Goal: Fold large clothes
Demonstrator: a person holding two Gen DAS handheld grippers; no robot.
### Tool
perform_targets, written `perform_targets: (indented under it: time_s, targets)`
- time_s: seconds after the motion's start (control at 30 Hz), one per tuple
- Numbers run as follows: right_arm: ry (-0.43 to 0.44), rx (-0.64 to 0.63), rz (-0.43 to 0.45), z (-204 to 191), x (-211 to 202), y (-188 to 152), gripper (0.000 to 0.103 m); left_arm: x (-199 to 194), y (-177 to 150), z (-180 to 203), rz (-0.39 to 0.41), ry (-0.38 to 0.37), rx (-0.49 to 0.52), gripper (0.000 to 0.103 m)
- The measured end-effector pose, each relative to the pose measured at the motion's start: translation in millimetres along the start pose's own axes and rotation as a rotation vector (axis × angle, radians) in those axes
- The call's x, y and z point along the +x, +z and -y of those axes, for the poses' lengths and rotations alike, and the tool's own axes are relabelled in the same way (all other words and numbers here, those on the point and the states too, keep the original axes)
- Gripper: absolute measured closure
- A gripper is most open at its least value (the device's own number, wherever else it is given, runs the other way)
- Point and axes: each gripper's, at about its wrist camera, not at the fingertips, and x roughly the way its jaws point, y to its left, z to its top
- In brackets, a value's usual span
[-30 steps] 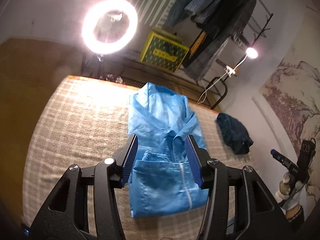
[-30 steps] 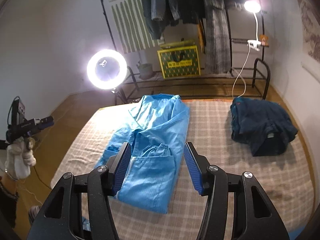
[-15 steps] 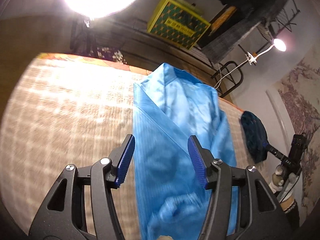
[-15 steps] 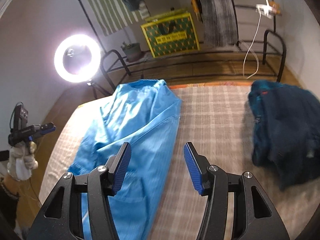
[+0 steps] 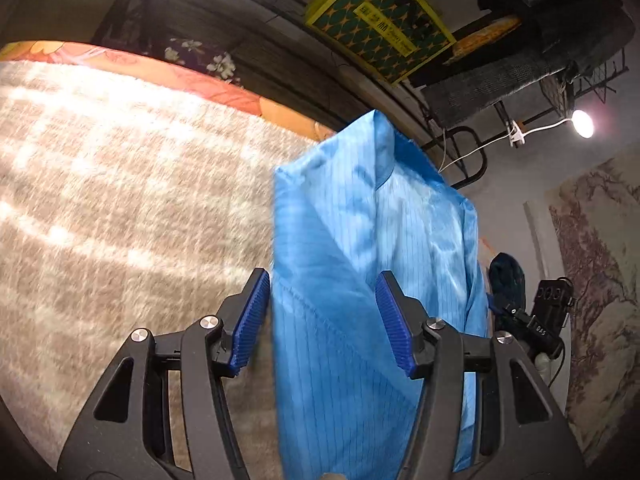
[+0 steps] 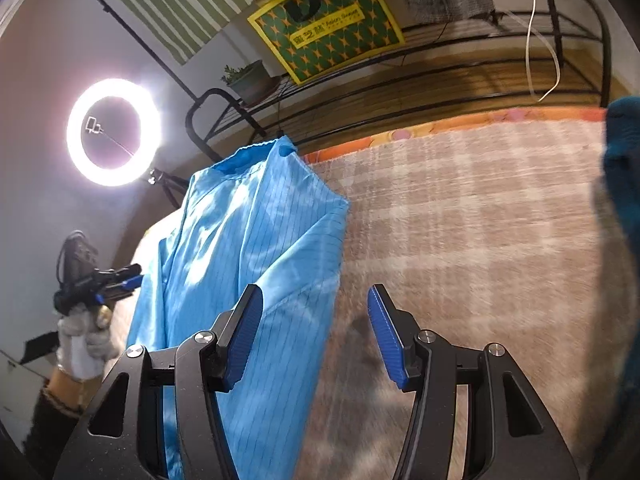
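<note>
A bright blue jacket (image 5: 360, 264) lies lengthwise on the checked bed cover (image 5: 120, 200), sleeves folded in, collar at the far end. My left gripper (image 5: 322, 320) is open and empty, low over the jacket's left edge near the shoulder. My right gripper (image 6: 316, 328) is open and empty, its left finger over the jacket's (image 6: 248, 248) right edge, its right finger over the bed cover (image 6: 480, 220). In each view the other gripper shows at the side, the left gripper (image 6: 104, 284) and the right gripper (image 5: 536, 320).
A dark blue garment (image 6: 624, 168) lies on the bed to the right; it also shows in the left wrist view (image 5: 506, 280). Beyond the bed's far edge stand a ring light (image 6: 114, 132), a black metal rack (image 6: 440, 60) with a yellow-green box (image 6: 324, 20), and a clip lamp (image 5: 582, 124).
Both grippers have moved forward and down toward the collar end of the jacket, staying open. The hem and pocket have dropped out of view.
</note>
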Motion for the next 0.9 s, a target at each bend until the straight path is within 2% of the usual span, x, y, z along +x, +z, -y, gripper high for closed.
perform_targets:
  time_s: [0.13, 0.3, 0.33, 0.4, 0.43, 0.5, 0.67, 0.9]
  targets:
    - [0.029, -0.008, -0.012, -5, 16, 5, 0.049, 9, 9, 2, 0.0, -0.009, 0.002, 0.047]
    - [0.02, -0.034, -0.014, -13, 29, 11, 0.049, 16, 15, 8, 0.002, 0.0, 0.031, 0.047]
    - [0.02, -0.033, -0.015, -14, 28, 10, 0.052, 18, 16, 10, 0.002, 0.003, 0.039, 0.049]
    - [0.011, -0.032, -0.024, -15, 30, 11, 0.07, 23, 17, 15, -0.002, 0.03, 0.066, 0.077]
    - [0.003, -0.033, -0.027, -15, 32, 11, 0.074, 25, 16, 18, 0.002, 0.06, 0.087, 0.083]
    - [-0.011, -0.048, -0.029, -17, 33, 11, 0.091, 26, 13, 23, 0.013, 0.071, 0.107, 0.097]
    - [-0.079, -0.14, -0.004, -33, 31, 9, 0.098, 21, 9, 40, 0.055, 0.078, 0.166, 0.101]
    - [-0.05, -0.218, 0.101, -60, -3, 4, 0.1, -6, -4, 63, 0.116, 0.051, 0.242, 0.102]
